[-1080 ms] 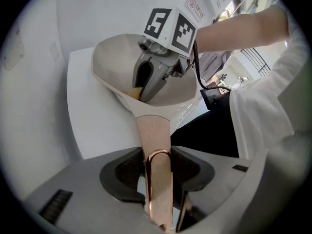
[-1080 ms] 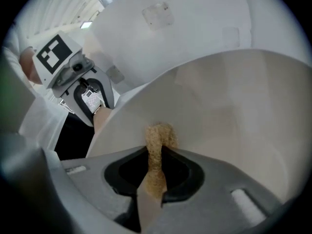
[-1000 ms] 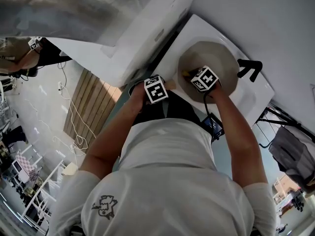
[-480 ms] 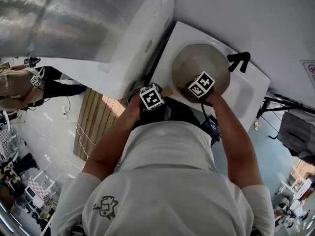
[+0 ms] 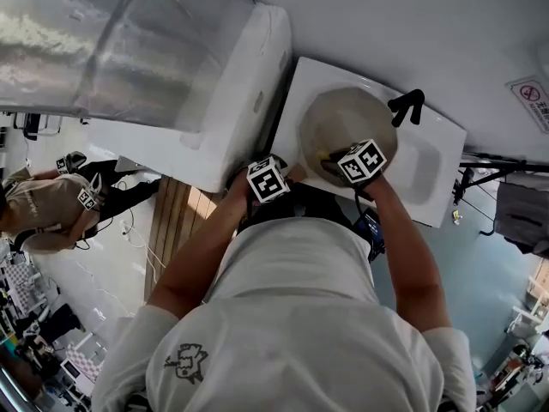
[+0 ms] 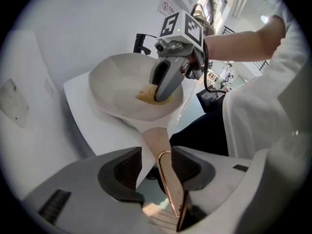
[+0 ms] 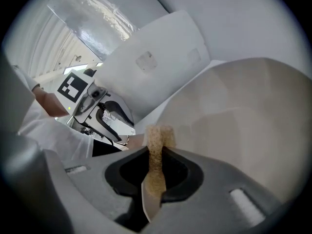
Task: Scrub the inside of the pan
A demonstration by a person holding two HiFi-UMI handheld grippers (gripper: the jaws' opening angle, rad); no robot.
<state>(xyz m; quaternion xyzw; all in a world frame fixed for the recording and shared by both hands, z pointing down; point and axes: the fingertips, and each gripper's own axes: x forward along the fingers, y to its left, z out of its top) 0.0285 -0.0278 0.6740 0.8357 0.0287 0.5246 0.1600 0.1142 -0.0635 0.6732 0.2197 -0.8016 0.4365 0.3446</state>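
Observation:
A cream pan [image 5: 339, 118] lies tilted in the white sink [image 5: 433, 174]. In the left gripper view its copper-edged handle [image 6: 170, 189] sits slanted between the pads of my left gripper [image 6: 156, 152]. Those jaws have just been opening slightly, and the handle is still gripped between them. My right gripper [image 7: 156, 152] is shut on a tan scrub sponge [image 7: 158, 138]. It holds the sponge [image 6: 145, 94] inside the pan [image 6: 122, 82], near the handle side. Whether the sponge touches the pan's surface I cannot tell.
A black faucet [image 5: 406, 106] stands at the sink's far edge. A white slanted unit [image 5: 232, 84] borders the sink on the left. A wooden slat mat [image 5: 176, 221] lies on the floor, and another person [image 5: 51, 204] crouches at far left.
Both grippers have risen a little. The right gripper has rolled and drawn back from the pan's middle toward its near rim. The left gripper stays at the handle.

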